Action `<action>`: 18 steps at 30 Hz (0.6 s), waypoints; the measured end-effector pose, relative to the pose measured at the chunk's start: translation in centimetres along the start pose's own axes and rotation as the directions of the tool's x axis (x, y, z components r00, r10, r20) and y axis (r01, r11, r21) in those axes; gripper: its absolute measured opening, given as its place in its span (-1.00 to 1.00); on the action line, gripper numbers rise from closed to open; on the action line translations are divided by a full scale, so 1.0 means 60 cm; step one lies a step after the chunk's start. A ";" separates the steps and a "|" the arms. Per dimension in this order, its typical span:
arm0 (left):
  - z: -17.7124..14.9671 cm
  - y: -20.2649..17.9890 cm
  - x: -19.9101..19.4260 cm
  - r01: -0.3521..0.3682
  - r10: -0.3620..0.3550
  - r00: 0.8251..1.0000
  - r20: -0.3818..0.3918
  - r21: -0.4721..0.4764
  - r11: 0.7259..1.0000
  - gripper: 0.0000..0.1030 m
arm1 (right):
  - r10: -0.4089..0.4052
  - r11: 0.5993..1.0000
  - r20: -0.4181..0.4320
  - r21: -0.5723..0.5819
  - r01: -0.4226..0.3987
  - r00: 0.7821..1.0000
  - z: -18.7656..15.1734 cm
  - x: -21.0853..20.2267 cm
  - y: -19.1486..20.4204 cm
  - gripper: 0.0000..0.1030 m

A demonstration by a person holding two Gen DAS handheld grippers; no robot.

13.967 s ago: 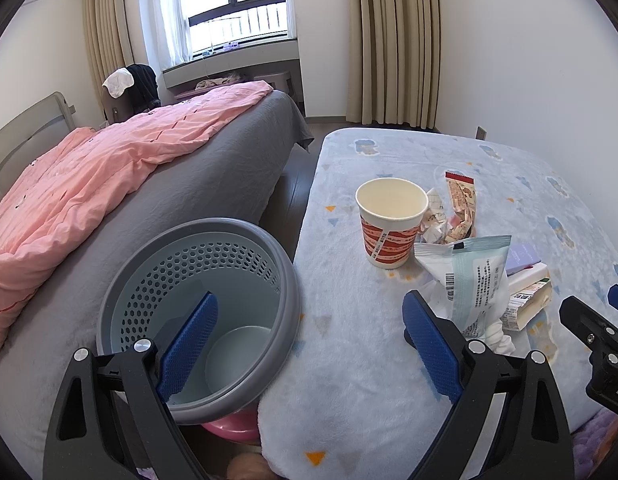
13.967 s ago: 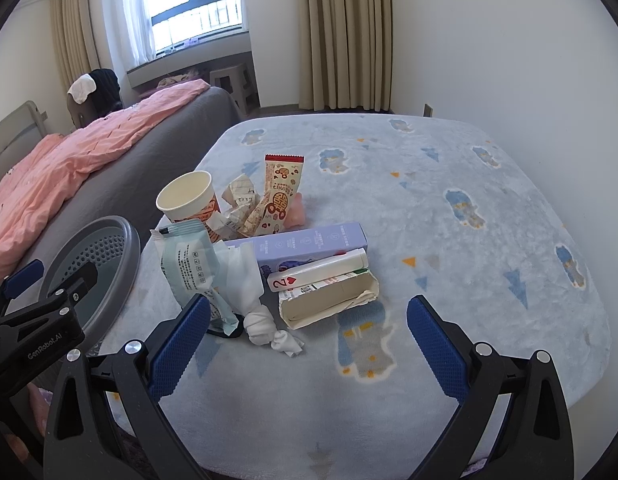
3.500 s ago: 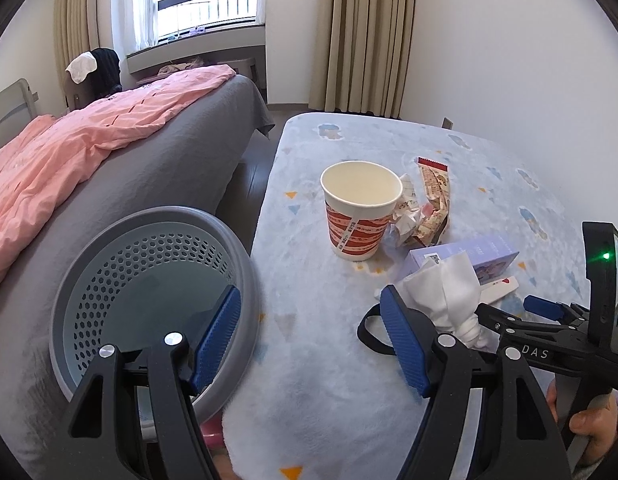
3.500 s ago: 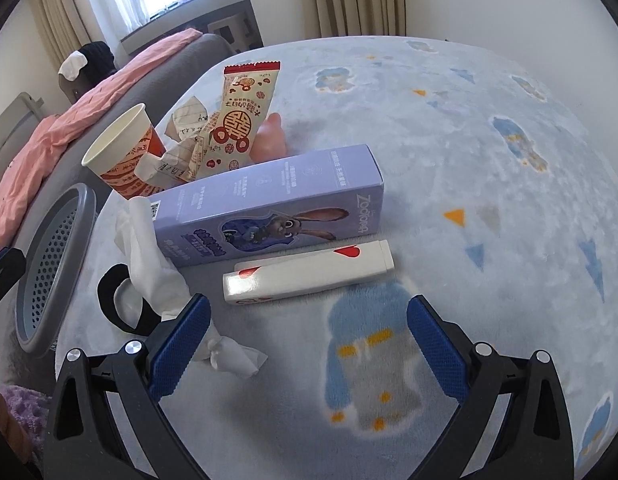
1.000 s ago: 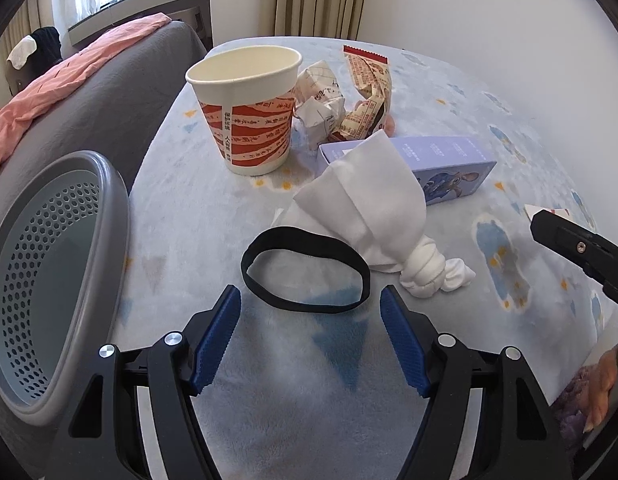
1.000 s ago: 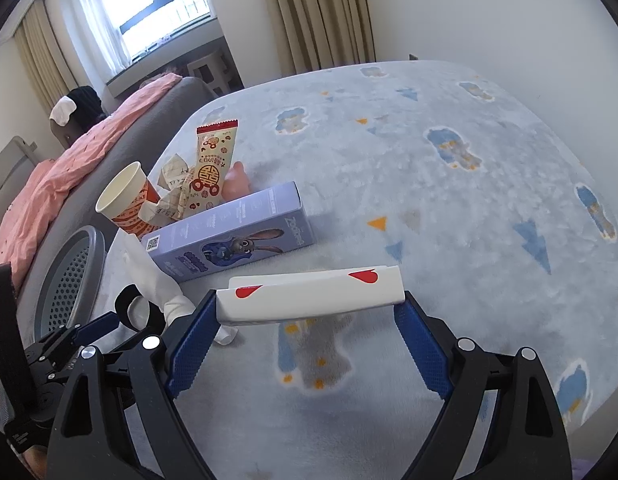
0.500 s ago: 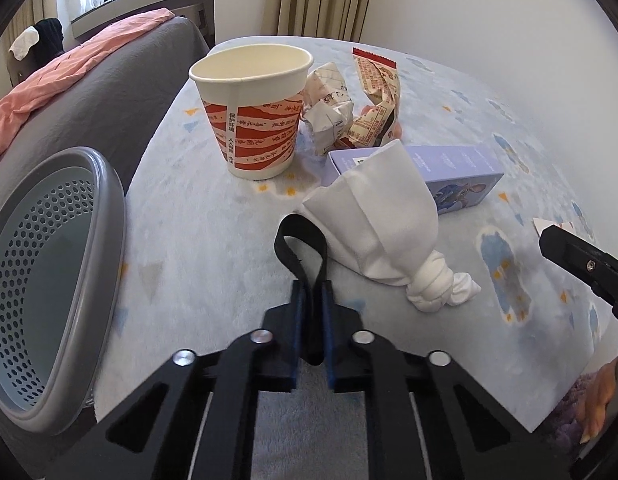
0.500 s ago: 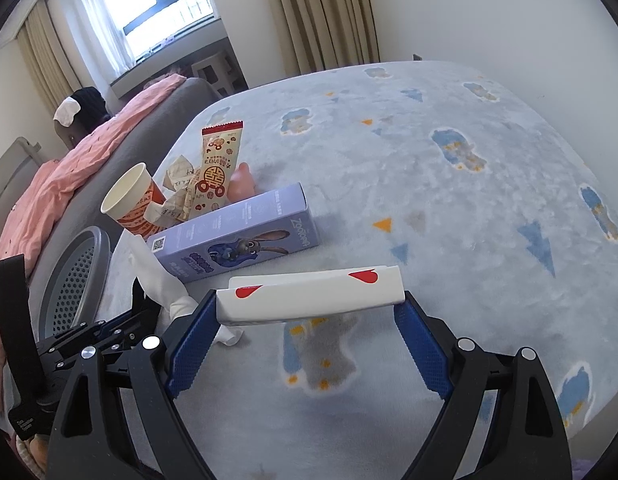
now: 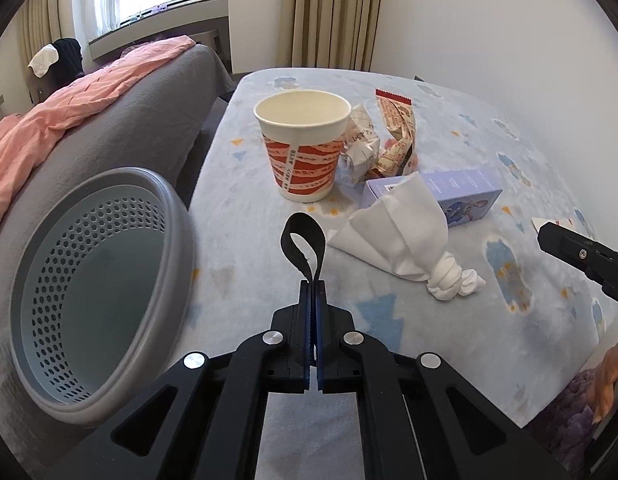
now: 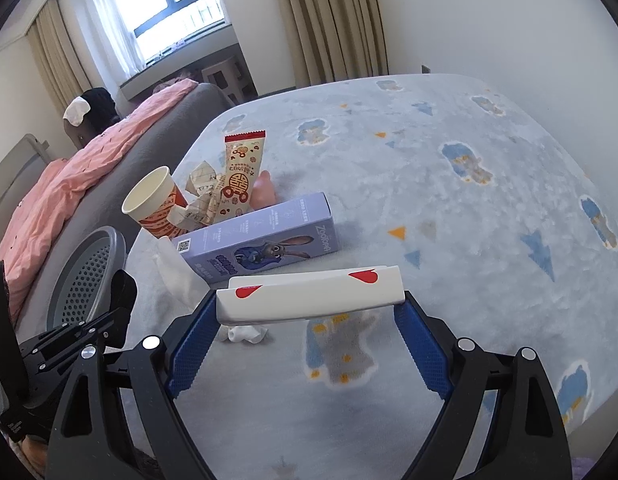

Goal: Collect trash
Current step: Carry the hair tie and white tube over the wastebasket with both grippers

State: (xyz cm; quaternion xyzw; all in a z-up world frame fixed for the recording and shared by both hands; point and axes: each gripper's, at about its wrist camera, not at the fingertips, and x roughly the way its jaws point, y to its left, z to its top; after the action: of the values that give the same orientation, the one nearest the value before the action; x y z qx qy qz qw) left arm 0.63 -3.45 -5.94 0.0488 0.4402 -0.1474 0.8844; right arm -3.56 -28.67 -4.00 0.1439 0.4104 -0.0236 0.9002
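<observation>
While the left tool [image 9: 312, 286] pinches the black elastic band loop [image 9: 303, 242] fully closed, the grey perforated plastic bin [image 9: 97, 284] sits just to its left; the right tool [image 10: 309, 320] clamps a white heart-marked box [image 10: 309, 294] crosswise.

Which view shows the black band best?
The left wrist view: the black band loops upright from the shut left hand-held gripper. In the right wrist view it is only a dark flap at the left edge.

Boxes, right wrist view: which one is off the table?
The white box with red hearts, held between the right gripper jaws. The purple rabbit-print box lies on the table behind it.
</observation>
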 end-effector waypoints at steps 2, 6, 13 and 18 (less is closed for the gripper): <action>0.001 0.013 -0.016 -0.009 0.009 1.000 0.015 -0.008 1.000 -0.96 | 0.011 1.000 0.004 -0.009 -0.011 1.000 0.002 -0.005 0.011 0.65; 0.008 0.043 -0.051 -0.036 0.038 0.998 0.060 -0.030 0.999 -0.96 | 0.035 0.999 0.014 -0.034 -0.034 0.999 0.009 -0.014 0.041 0.65; 0.023 0.107 -0.101 -0.076 0.084 0.990 0.117 -0.074 0.994 -0.96 | 0.097 0.991 0.028 -0.095 -0.094 0.995 0.026 -0.022 0.113 0.65; 0.029 0.167 -0.118 -0.122 0.137 0.982 0.127 -0.119 0.985 -0.96 | 0.154 0.978 0.014 -0.143 -0.150 0.988 0.037 -0.012 0.174 0.65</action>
State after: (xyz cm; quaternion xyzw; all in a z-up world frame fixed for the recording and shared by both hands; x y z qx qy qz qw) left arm 0.98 7.26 0.29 0.0183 0.3829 -0.0677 0.9211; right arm -0.75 -19.36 0.41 0.1105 0.3876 0.0726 0.9123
